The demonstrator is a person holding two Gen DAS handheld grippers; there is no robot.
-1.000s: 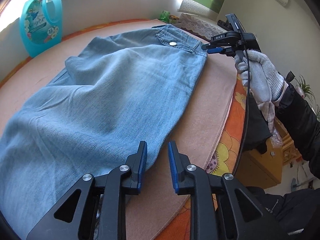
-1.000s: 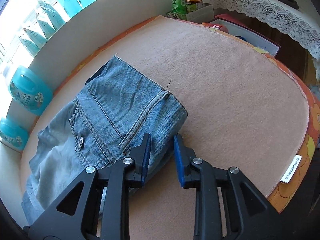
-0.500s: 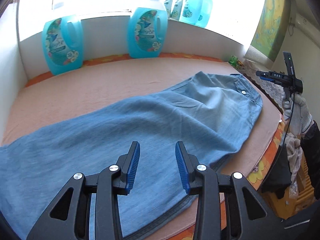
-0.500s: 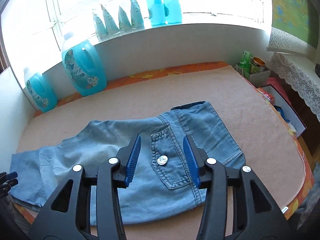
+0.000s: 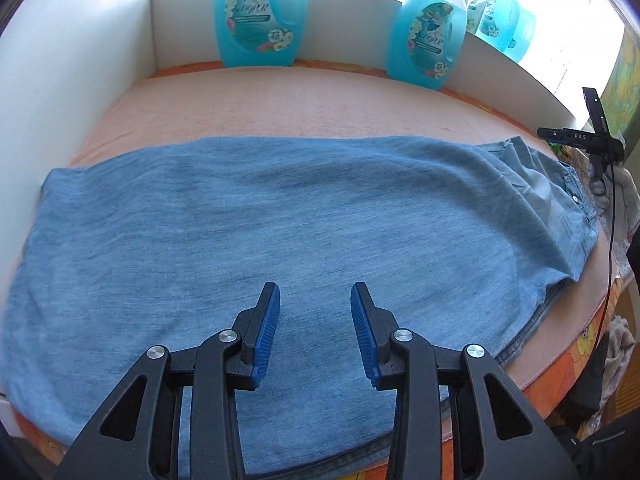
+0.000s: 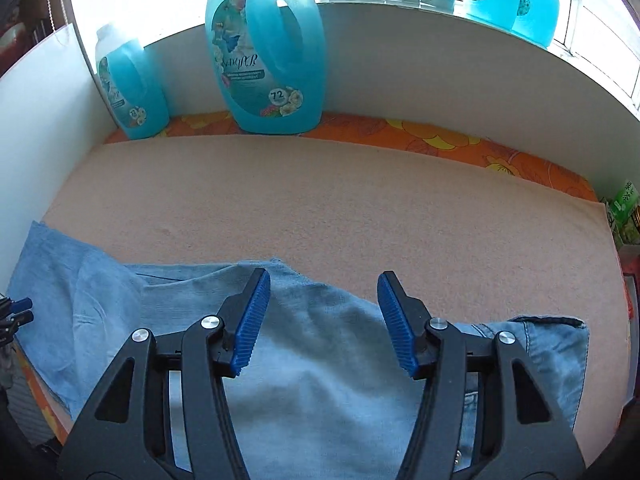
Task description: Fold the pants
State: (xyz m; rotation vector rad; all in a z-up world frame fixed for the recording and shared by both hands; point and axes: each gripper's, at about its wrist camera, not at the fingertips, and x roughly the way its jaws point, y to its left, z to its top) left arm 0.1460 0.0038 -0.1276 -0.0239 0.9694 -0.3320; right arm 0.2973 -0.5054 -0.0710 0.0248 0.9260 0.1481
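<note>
Denim fills the lower half of both views: the pants (image 5: 280, 240) lie flat on a peach blanket (image 5: 280, 108), their long axis running left to right across the frame. In the left wrist view the hem end sits at the left edge of the picture and the waist, with its small metal button, at the far right.

Over the middle of the legs hangs the left gripper (image 5: 314, 332), its blue pads set wide apart and nothing between them. In the right wrist view the right gripper (image 6: 324, 324) hangs above the waist end, also spread wide and empty; the pants (image 6: 320, 380) run off toward the lower left of that picture.

The coming fold likely turns on this layout: each tool sits over its own end of the long axis, so the left one is nearer the hems and the right one nearer the waistband. Bringing one end over the other would mean travel along that axis.

Much is hard to read. The near edge of the cloth is hidden behind the black gripper bodies in both views. Whether the two legs lie exactly stacked cannot be told. Blue detergent bottles (image 5: 260, 16) stand along the white wall behind, well apart from the cloth.
</note>
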